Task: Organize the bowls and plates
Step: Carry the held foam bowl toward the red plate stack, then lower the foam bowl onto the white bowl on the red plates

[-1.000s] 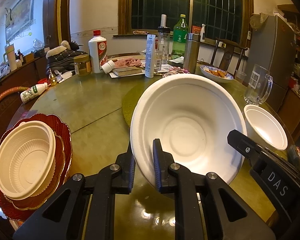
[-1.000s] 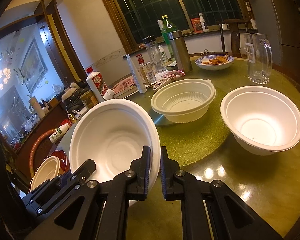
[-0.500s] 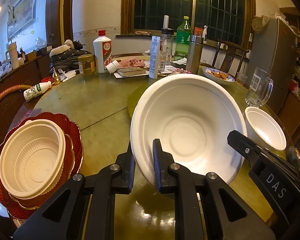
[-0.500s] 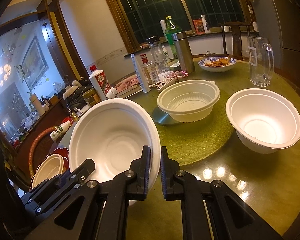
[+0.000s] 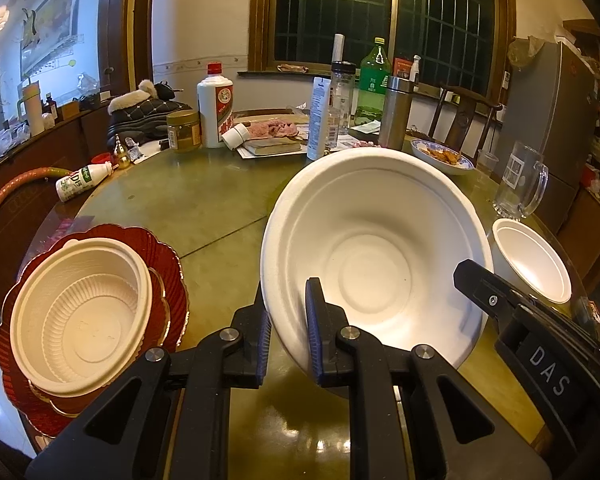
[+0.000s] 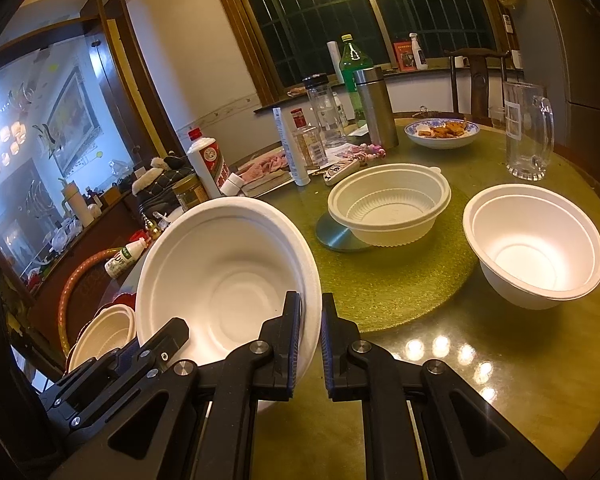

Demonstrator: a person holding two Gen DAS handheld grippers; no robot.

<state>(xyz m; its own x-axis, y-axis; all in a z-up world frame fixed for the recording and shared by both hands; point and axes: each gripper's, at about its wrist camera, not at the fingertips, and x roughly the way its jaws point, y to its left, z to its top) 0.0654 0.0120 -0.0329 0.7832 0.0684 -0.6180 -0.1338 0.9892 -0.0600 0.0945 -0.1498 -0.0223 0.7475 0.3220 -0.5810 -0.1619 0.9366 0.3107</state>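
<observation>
Holding one white bowl [image 5: 374, 256] between them, both claws are gripping its rim: the left claw [image 5: 287, 330] is pinching the near left edge, and the right claw [image 6: 311, 342] is clenching the near right edge, each with one finger inside the bowl and one outside. The bowl is tilting up off the table [image 5: 204, 204], its mouth facing back toward the cameras.

Judging from this, the thin rim is looking soft, so the two grips pulling apart or twisting against each other could be buckling or tearing it. If one claw lets go early, the bowl could be swinging on the other and dropping onto the table. The far edge is blocking the view ahead of the left claw, so a forward carry could be knocking the bottles [image 5: 215, 110] or the glass mug [image 5: 520, 186].

To the left of the left claw, low and near, a ribbed bowl [image 5: 80, 320] is sitting on red plates [image 5: 168, 276]. Ahead of the right claw, another ribbed bowl [image 6: 388, 204] is resting on the green mat [image 6: 400, 280], and a second white bowl [image 6: 534, 244] is standing to that claw's right.
</observation>
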